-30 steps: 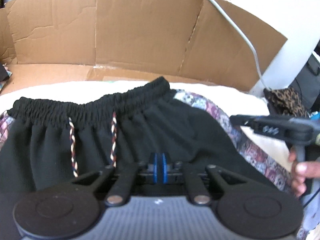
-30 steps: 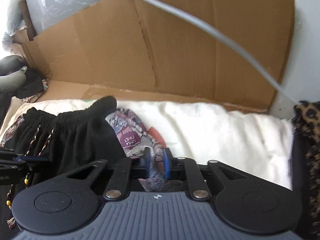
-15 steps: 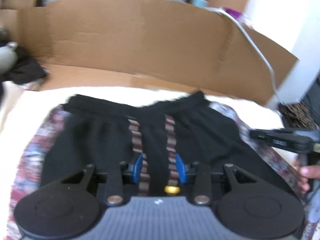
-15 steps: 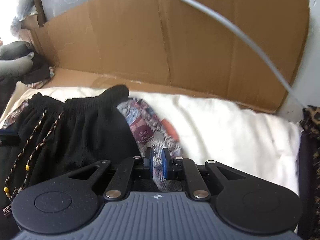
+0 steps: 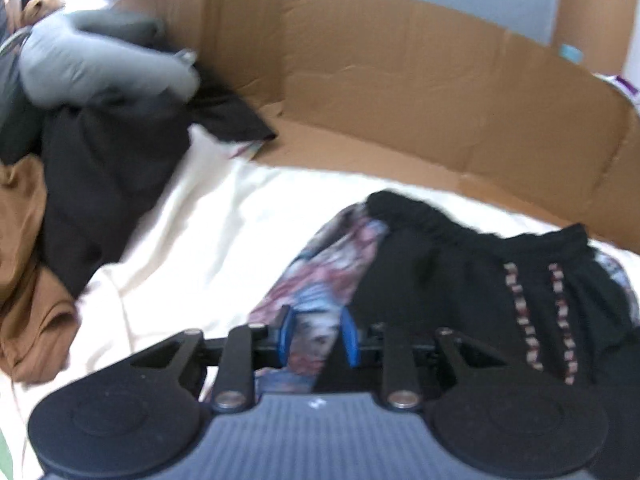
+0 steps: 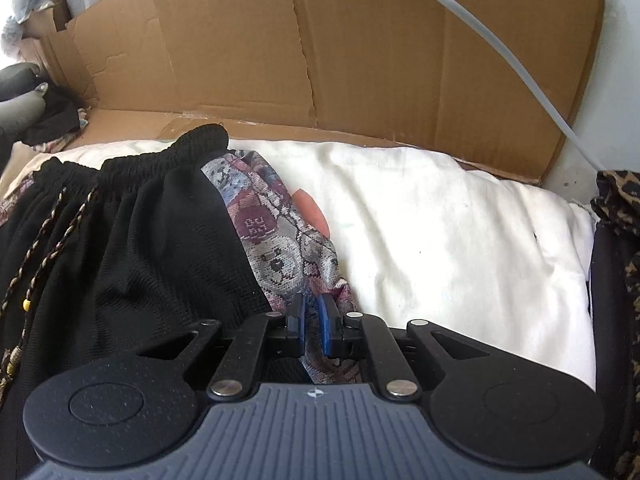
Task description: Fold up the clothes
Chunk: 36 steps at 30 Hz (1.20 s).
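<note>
Shorts: black shorts [image 6: 152, 248] with patterned side panels [image 6: 276, 256] lie flat on the white bedding [image 6: 440, 232], waistband toward its far edge by the cardboard [image 6: 360, 60]
Left gripper [image 5: 318, 334]: jaws parted, straddling the left patterned panel; nothing pinched
Right gripper [image 6: 312, 322]: jaws narrow on the right panel's hem; seemingly pinching it
Handling: light, limp knit; likely sags, so grip both side hems

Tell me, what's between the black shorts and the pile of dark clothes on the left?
Bare cream sheet, with nothing lying on it. The left wrist view shows it, between the shorts and the clothes pile.
</note>
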Motion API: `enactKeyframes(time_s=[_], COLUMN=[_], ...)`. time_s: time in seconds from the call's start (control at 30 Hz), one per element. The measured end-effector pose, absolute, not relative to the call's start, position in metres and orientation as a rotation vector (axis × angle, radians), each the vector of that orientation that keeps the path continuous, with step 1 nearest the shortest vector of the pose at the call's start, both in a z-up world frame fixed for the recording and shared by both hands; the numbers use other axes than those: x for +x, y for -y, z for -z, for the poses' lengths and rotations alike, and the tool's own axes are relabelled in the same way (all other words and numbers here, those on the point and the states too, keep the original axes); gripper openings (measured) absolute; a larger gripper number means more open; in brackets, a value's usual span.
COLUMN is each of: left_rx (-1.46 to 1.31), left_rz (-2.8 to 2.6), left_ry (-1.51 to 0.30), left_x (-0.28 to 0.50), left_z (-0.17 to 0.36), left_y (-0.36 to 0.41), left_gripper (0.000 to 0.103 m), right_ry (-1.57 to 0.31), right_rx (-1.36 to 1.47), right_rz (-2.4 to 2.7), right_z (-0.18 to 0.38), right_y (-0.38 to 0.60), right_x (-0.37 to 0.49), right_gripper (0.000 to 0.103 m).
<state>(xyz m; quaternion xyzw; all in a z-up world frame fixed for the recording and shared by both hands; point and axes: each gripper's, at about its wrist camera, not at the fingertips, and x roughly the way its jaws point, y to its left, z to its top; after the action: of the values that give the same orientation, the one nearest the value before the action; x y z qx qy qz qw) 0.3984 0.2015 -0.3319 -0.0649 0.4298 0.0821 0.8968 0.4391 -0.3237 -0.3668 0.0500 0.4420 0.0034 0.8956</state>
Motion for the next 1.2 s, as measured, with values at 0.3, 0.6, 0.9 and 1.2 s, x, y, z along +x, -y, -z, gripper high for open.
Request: enactKeyframes(time_s=[0.3,0.6,0.9,1.2], left_rx=[-0.161,-0.234,-0.181,-0.181], left_rz=[-0.152,-0.121,-0.124,-0.148], left_ry=[-0.919,-0.931,-0.988,-1.032], left_x=[0.409,0.39,0.356,0.313], left_z=[0.356,0.347,0.354,0.352], left_y=[-0.211,-0.229,-0.238,-0.249], left_gripper=[0.021,0.013,0.011,0.011], right_ry=[-0.925,-0.913,-0.966,-0.971], right_rx=[0.096,0.145,0.142,0.121], right_rz=[0.004,-0.027,0.007,0.074], right_z=[0.364,0.346,0.356,0.346], right_y=[0.323,0.34,0.351,0.363], right_x=[0.44,0.422,0.381,0.341], right_gripper=[0.013,0.013,0.013,0.014])
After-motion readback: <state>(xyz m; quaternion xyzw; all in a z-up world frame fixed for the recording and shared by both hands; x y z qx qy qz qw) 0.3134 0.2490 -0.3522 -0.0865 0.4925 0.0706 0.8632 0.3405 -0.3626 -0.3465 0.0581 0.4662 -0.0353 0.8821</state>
